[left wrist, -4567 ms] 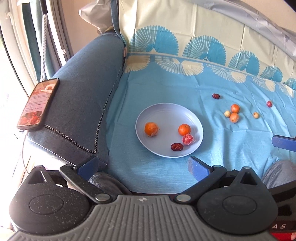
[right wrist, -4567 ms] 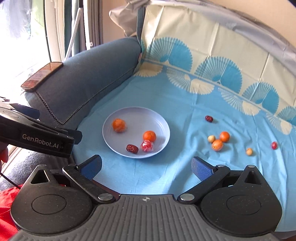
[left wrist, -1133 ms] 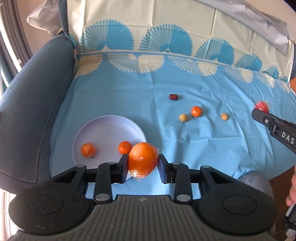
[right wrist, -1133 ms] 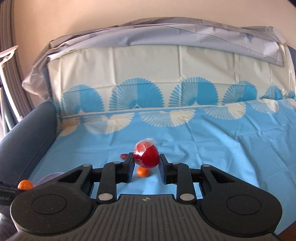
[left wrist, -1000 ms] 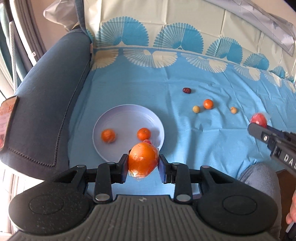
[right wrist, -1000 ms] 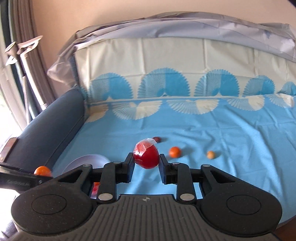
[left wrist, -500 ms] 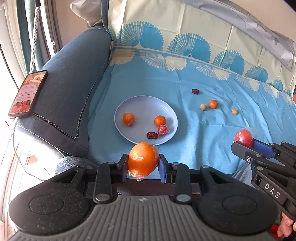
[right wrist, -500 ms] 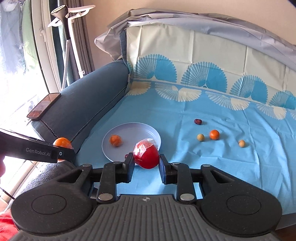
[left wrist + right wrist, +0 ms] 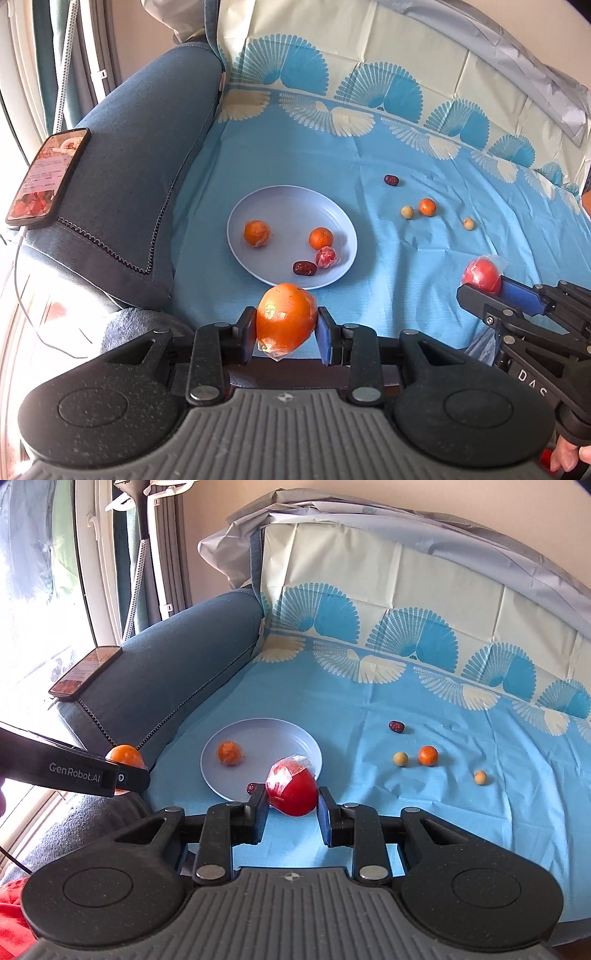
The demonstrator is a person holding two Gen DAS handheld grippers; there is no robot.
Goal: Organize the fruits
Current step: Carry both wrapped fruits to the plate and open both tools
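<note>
Blue sofa cloth [image 9: 332, 155] sags under the plate [image 9: 258, 206], so while our left claw [image 9: 285, 332] grips the wrapped orange [image 9: 286, 321] and our right claw [image 9: 292, 805] the wrapped red fruit [image 9: 295, 790], both near the plate's near rim, slippery film risks either rolling off.

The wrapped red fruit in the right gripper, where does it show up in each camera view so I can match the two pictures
Left wrist view: the wrapped red fruit sits at the right edge, at the tip of the right gripper reaching in from the side.
Right wrist view: the same fruit is bottom centre, clamped between the fingers.
Shared landmark: the pale blue plate on the cloth.
</note>
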